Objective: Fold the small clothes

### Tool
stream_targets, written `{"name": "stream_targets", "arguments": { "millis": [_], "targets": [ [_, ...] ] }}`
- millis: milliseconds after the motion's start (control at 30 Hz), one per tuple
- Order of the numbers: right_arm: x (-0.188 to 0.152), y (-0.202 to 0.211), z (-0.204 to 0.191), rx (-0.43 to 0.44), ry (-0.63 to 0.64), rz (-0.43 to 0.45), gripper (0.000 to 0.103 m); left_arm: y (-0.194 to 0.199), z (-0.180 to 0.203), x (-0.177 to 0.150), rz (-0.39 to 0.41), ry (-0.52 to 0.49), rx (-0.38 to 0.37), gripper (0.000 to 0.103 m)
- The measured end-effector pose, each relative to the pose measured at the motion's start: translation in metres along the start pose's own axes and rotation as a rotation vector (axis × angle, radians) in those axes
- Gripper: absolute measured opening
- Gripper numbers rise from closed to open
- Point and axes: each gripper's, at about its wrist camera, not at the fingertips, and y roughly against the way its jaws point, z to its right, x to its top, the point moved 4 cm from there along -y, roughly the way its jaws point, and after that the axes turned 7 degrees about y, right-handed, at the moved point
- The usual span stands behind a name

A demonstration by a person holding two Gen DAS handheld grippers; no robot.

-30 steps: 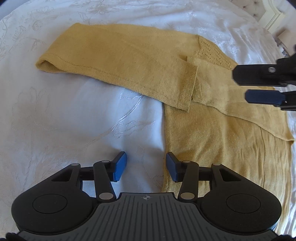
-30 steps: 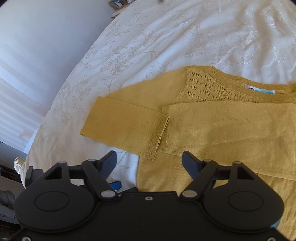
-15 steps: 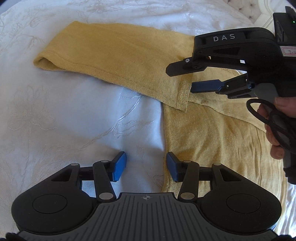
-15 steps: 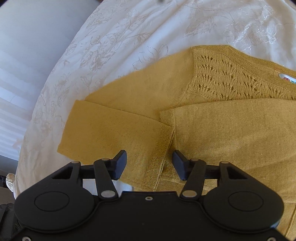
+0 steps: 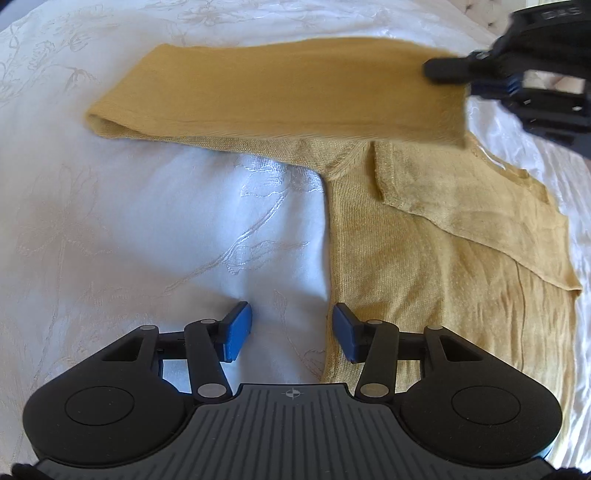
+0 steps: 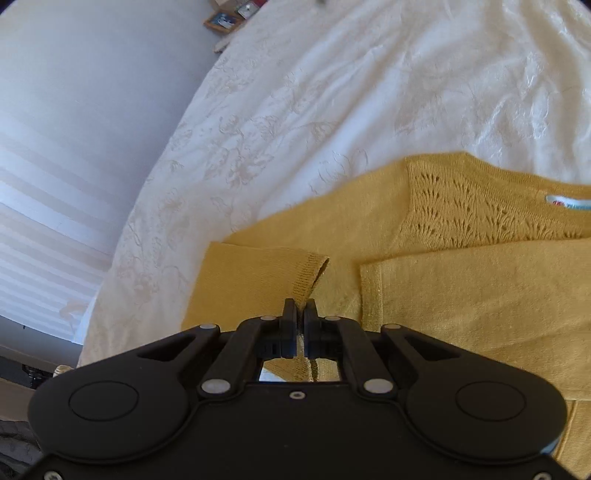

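Observation:
A mustard-yellow knit sweater (image 5: 443, 266) lies flat on a white bedspread (image 5: 147, 229). One sleeve lies folded across its body (image 6: 480, 295). My right gripper (image 6: 300, 310) is shut on the ribbed cuff (image 6: 308, 273) of the other sleeve (image 5: 277, 96) and holds it raised above the body; in the left wrist view it shows at the top right (image 5: 476, 79). My left gripper (image 5: 291, 332) is open and empty, low over the sweater's side edge near the hem.
The embroidered white bedspread (image 6: 332, 92) runs all around the sweater. The bed's edge drops off at the left in the right wrist view, with a pale wall (image 6: 74, 110) beyond. Small framed items (image 6: 225, 20) stand at the far top.
My right gripper closed on the sleeve's cuff and lifted it up and to the right, so the sleeve now hangs off the bedspread. My left gripper has stayed put.

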Motion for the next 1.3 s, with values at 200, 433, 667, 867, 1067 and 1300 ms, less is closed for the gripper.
{"name": "stream_targets", "arguments": {
  "millis": [200, 433, 667, 867, 1067, 1300],
  "targets": [
    [0.029, 0.105, 0.031, -0.053, 0.021, 0.13, 0.01, -0.002, 0.008, -0.004, 0.016, 0.014, 0.032, 0.053],
    [0.012, 0.174, 0.136, -0.284, -0.123, 0.152, 0.01, -0.002, 0.014, -0.006, 0.025, 0.02, 0.072, 0.055],
    [-0.028, 0.191, 0.209, -0.394, -0.246, 0.122, 0.009, -0.007, 0.024, -0.006, 0.014, 0.005, 0.106, 0.055],
    [-0.048, 0.178, 0.235, -0.438, -0.23, 0.069, 0.01, -0.006, 0.031, -0.003, 0.008, -0.004, 0.132, 0.055],
    [-0.056, 0.167, 0.248, -0.554, -0.18, 0.038, 0.018, 0.018, 0.049, 0.008, 0.079, -0.025, 0.129, 0.055],
    [-0.055, 0.171, 0.23, -0.55, -0.098, 0.106, 0.091, 0.017, 0.082, 0.039, 0.146, -0.07, 0.095, 0.068]
  ]
}}
